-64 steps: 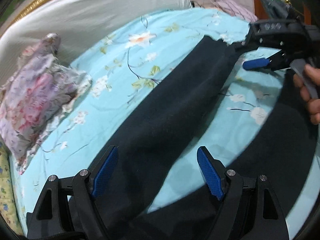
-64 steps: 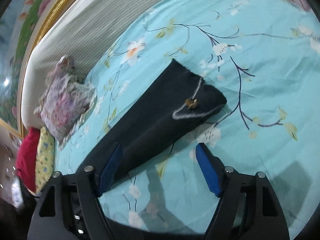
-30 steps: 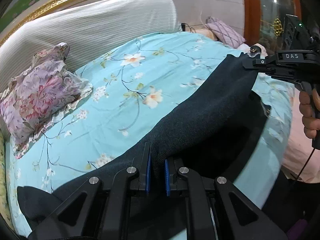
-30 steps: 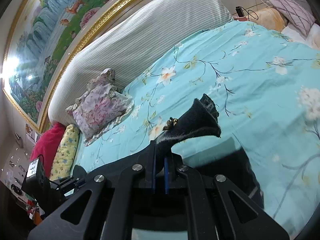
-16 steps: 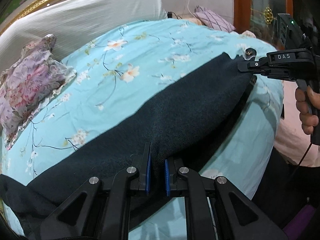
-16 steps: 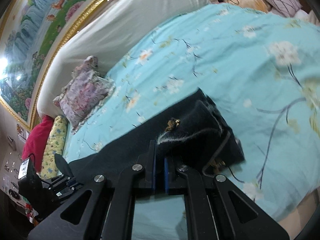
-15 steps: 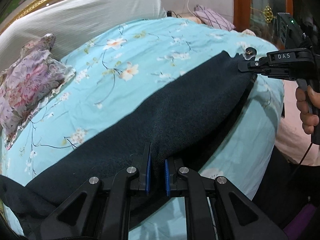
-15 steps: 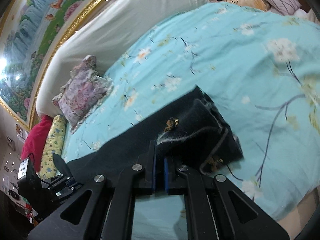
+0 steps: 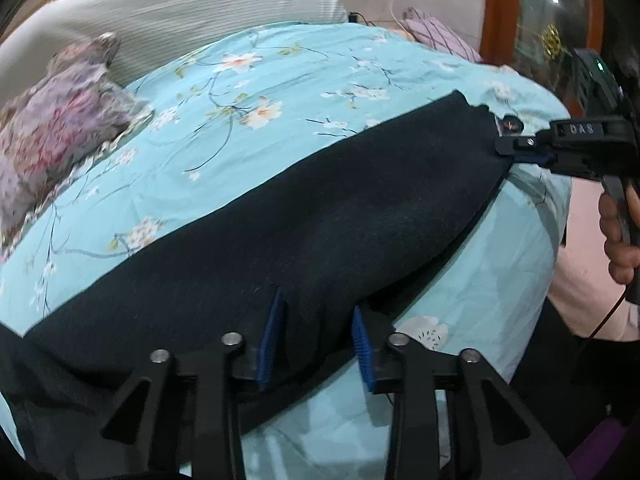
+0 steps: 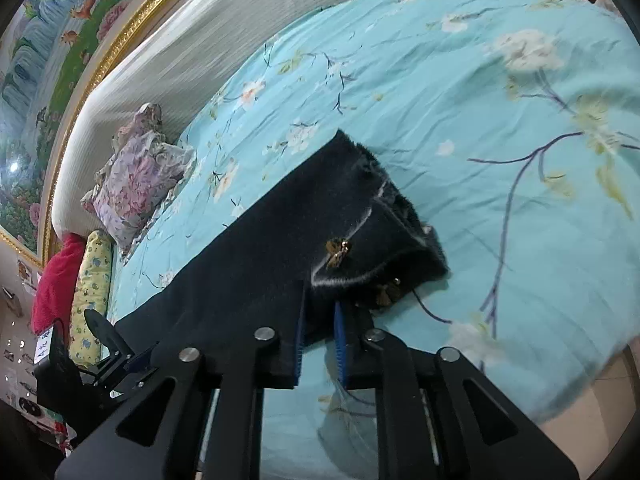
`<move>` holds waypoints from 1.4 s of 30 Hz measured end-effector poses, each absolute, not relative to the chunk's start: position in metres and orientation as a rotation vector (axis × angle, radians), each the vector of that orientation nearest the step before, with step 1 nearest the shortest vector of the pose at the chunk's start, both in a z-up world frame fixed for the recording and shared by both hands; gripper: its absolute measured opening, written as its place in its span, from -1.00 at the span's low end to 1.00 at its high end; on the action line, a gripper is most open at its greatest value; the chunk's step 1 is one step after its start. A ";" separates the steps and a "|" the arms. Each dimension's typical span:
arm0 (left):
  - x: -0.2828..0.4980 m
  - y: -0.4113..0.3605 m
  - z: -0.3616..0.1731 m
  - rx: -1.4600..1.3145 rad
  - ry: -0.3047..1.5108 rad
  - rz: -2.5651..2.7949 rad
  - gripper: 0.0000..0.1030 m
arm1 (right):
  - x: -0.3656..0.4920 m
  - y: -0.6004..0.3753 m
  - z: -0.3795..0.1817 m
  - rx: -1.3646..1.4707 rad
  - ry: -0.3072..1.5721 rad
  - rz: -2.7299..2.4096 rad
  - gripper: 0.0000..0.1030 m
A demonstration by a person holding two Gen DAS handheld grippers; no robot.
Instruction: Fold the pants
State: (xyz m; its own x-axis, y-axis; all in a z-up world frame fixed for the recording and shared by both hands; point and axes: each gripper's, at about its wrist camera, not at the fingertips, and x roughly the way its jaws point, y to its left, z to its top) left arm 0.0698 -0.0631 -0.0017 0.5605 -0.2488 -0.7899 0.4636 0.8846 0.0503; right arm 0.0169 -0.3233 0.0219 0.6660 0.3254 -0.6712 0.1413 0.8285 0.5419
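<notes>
Dark navy pants (image 9: 320, 216) lie stretched across the turquoise floral bed sheet (image 9: 280, 80), one leg folded over the other. My left gripper (image 9: 316, 344) is open, its blue pads either side of the fabric edge, no longer pinching it. My right gripper (image 10: 318, 336) has its jaws slightly apart around the pants (image 10: 280, 248) near the hem with its gold clasp (image 10: 338, 250). It also shows in the left wrist view (image 9: 524, 152) at the far hem.
A floral pillow (image 9: 60, 132) lies at the left by the white headboard (image 9: 180, 12). A yellow bolster (image 10: 90, 292) and a red cushion (image 10: 56, 284) sit at the bed's head. The bed edge drops off at the right, by the person's body.
Both grippers lowered the folded leg onto the bed. The left jaws have opened off the fabric; the right jaws have parted slightly.
</notes>
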 end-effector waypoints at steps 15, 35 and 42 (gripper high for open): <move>0.043 0.016 0.023 0.033 0.846 -0.263 -0.13 | -0.006 -0.272 0.057 0.498 0.776 0.214 -0.20; 0.049 0.140 0.049 -0.189 0.818 0.074 0.14 | 0.024 -0.100 0.051 0.188 0.882 0.610 -0.20; 0.063 0.165 0.058 -0.232 0.821 0.165 0.33 | 0.034 -0.044 0.044 0.072 0.915 0.725 -0.20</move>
